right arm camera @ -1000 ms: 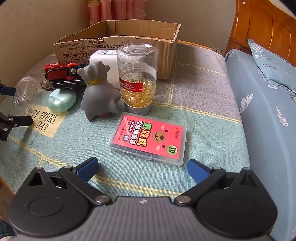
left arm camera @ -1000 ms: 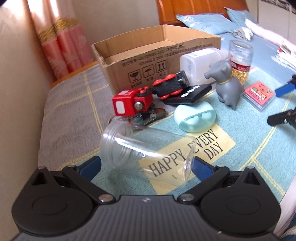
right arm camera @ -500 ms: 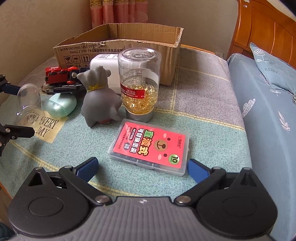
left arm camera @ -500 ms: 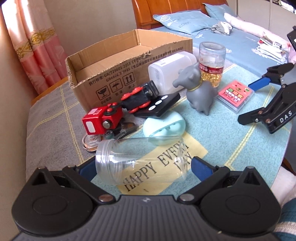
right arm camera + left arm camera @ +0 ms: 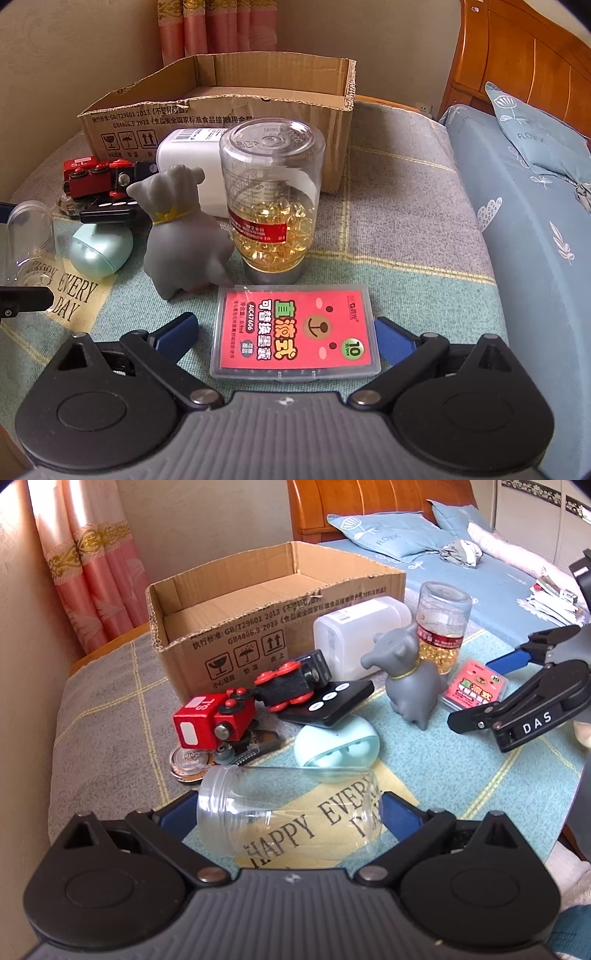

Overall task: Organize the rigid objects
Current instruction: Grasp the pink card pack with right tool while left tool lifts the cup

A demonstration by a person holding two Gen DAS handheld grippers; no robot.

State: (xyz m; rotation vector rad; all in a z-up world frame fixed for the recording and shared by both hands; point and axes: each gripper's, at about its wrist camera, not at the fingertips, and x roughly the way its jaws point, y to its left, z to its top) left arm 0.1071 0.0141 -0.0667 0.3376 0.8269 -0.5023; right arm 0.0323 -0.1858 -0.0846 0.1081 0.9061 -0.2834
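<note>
Our left tool (image 5: 290, 814) is clamped on a clear empty jar (image 5: 288, 812), held lying sideways between the blue pads, its threaded mouth toward the left pad and its base toward the right, over the "HAPPY EVERY DAY" patch of the bench cloth (image 5: 443, 760). Our right tool (image 5: 284, 334) stands wide with its jaws closing; a flat clear case with a red label (image 5: 295, 334) lies on the cloth between the pads, and neither pad touches it. Just beyond the jar, in the left view, we see a mint egg-shaped case (image 5: 338, 747) and, left of it, a small round tin (image 5: 188, 760) beside some dark bits we cannot make out. Next comes a red and black toy train (image 5: 251, 705) tipped on its side, its black half leaning on a black remote (image 5: 330, 703). To the right of those stands a grey toy dog (image 5: 410, 675), upright, and just past the red-label case stands a clear bottle of yellow capsules (image 5: 273, 206), turned cap-down. A white container (image 5: 354, 638) lies behind the dog, up against the open cardboard box (image 5: 229, 635), which sits farthest back on the bench; no object shows in the part of it we can see. Past the bench on the right lies a bed with blue pillows (image 5: 388, 539).
</note>
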